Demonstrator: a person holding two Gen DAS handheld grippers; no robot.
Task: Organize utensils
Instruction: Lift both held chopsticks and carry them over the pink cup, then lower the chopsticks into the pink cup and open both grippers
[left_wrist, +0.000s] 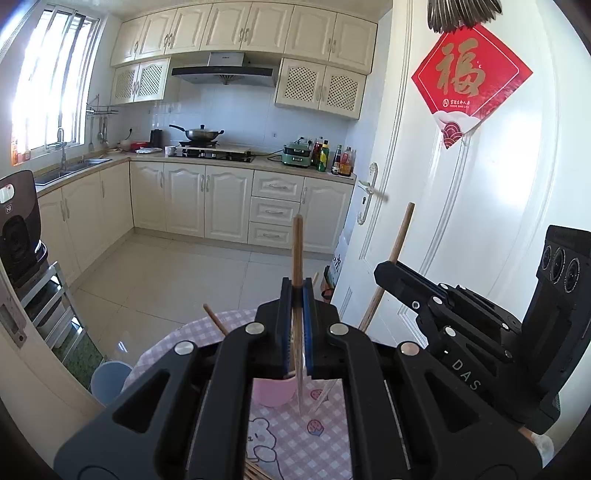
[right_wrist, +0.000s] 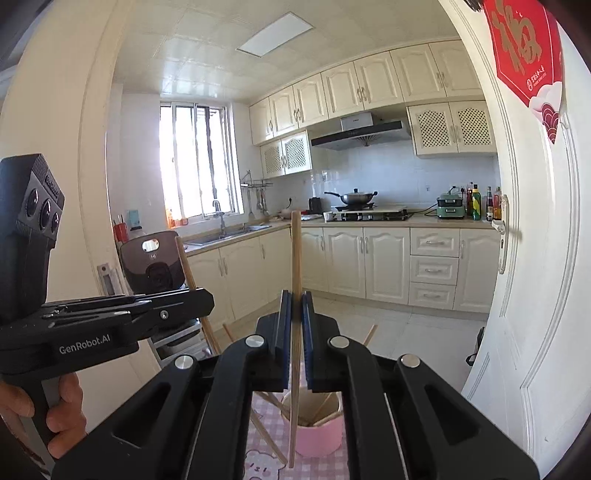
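Both claws are clamped, each on a single wooden chopstick, and I take the pink cup (right_wrist: 318, 432) as my landmark. My left gripper (left_wrist: 297, 291) pinches its chopstick (left_wrist: 297, 251) between the blue pads, nearly upright; the round top stands well above the jaws and the thin lower end hangs past them, ending just above and in front of the pink cup, which in the left wrist view peeks out directly below the jaws. My right gripper (right_wrist: 294, 306) is closed on a second chopstick (right_wrist: 295, 254), also almost vertical; its lower end drops down the cup's left side, outside the rim as far as I can tell, over the pink checked tablecloth (right_wrist: 325, 467). Inside the cup I see a few more chopsticks (right_wrist: 325, 404) leaning against the wall. Others lie loose (right_wrist: 269, 437) on the cloth to the cup's left. In the right wrist view, a hand (right_wrist: 55, 406) holds the left gripper's handle, up and left of the cup. Beyond the cup lies a kitchen with cream cabinets (right_wrist: 384, 258).
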